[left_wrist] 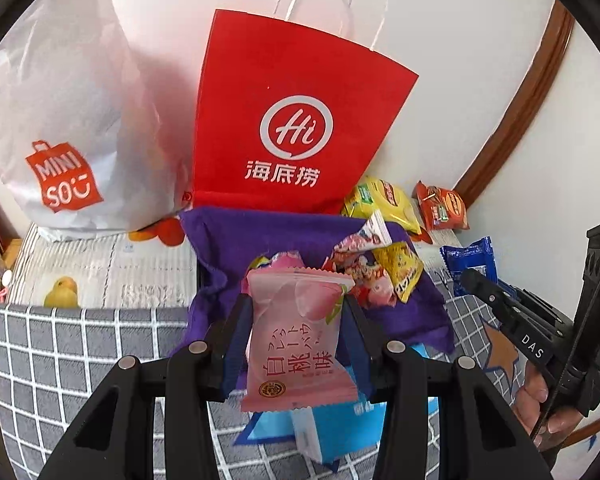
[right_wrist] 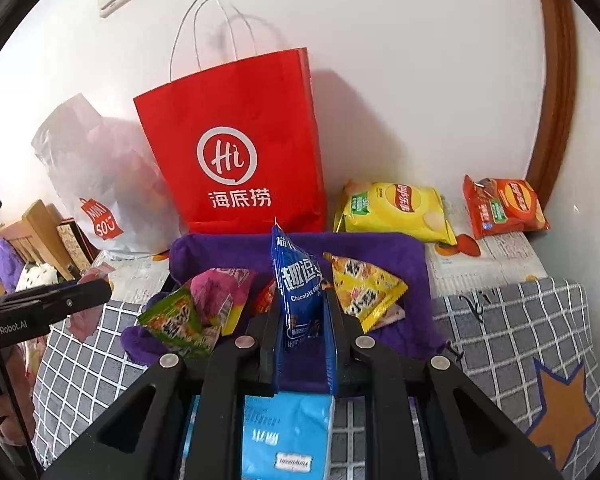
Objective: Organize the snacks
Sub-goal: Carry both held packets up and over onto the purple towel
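Along the back edge of the bed (right_wrist: 520, 320), against the white wall, two carrier bags stand side by side: a red paper bag (right_wrist: 240, 152) and a white plastic bag (right_wrist: 100, 184) to its left. Just in front of the red bag lies a purple cloth (right_wrist: 400, 256) heaped with small snack packets. To the right of the red bag, also at the back edge, lie two crisp bags, one yellow (right_wrist: 400, 212) and one orange (right_wrist: 504, 208), well apart from the cloth. The right part of the grey checked cover lies bare up to the wooden frame (right_wrist: 556, 80).

The left gripper (left_wrist: 298, 312) is clamped on one pink peach-flavour packet (left_wrist: 296, 340), held upright above the near edge of the cloth. The right gripper (right_wrist: 304, 320) is closed tight on one blue chocolate-chip packet (right_wrist: 300, 284), edge-on between its fingers, also over the cloth's near edge. Below both, at the front of the bed, lies one light-blue tissue pack (right_wrist: 284, 436). One dark-blue packet (left_wrist: 472, 264) lies right of the cloth.
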The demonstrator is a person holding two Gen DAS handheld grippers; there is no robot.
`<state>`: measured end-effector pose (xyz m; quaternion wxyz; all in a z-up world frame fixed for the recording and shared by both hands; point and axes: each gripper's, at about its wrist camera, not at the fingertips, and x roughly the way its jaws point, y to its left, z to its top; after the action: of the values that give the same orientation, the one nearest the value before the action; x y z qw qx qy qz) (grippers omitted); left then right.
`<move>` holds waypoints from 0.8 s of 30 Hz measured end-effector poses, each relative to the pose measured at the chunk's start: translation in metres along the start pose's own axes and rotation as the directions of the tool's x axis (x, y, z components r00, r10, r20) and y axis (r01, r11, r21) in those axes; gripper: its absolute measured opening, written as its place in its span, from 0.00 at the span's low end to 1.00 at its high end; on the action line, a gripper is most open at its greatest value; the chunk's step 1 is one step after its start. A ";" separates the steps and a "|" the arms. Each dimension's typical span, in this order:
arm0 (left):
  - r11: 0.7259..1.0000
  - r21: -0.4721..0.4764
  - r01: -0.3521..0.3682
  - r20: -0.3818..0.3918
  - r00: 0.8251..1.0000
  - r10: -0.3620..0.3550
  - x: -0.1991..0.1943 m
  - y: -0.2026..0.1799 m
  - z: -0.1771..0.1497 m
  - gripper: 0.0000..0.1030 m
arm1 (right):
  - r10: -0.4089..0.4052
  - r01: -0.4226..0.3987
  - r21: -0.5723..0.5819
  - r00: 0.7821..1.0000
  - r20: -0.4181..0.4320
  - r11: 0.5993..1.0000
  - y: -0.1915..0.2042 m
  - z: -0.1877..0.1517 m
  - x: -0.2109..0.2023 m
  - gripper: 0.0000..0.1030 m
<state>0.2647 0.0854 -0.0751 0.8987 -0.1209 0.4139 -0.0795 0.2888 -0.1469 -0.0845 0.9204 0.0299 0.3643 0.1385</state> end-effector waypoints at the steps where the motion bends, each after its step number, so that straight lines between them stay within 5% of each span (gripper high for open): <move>1: 1.000 0.003 0.004 0.001 1.000 -0.004 0.003 -0.001 0.004 0.41 | -0.003 0.003 0.004 1.000 0.009 1.000 -0.001 0.004 0.002 0.16; 10: 1.000 0.011 0.022 0.000 1.000 -0.022 0.033 -0.011 0.023 0.41 | 0.072 -0.072 -0.013 0.997 -0.021 0.997 -0.003 0.024 0.029 0.16; 24: 0.999 -0.022 0.045 -0.054 0.997 -0.046 0.079 -0.006 0.024 0.41 | -0.006 -0.016 -0.092 0.972 -0.234 0.996 -0.013 0.009 0.087 0.16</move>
<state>0.3339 0.0641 -0.1160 0.8837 -0.1374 0.4364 -0.0989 0.3580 -0.1352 -0.1375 0.8711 -0.0286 0.4633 0.1603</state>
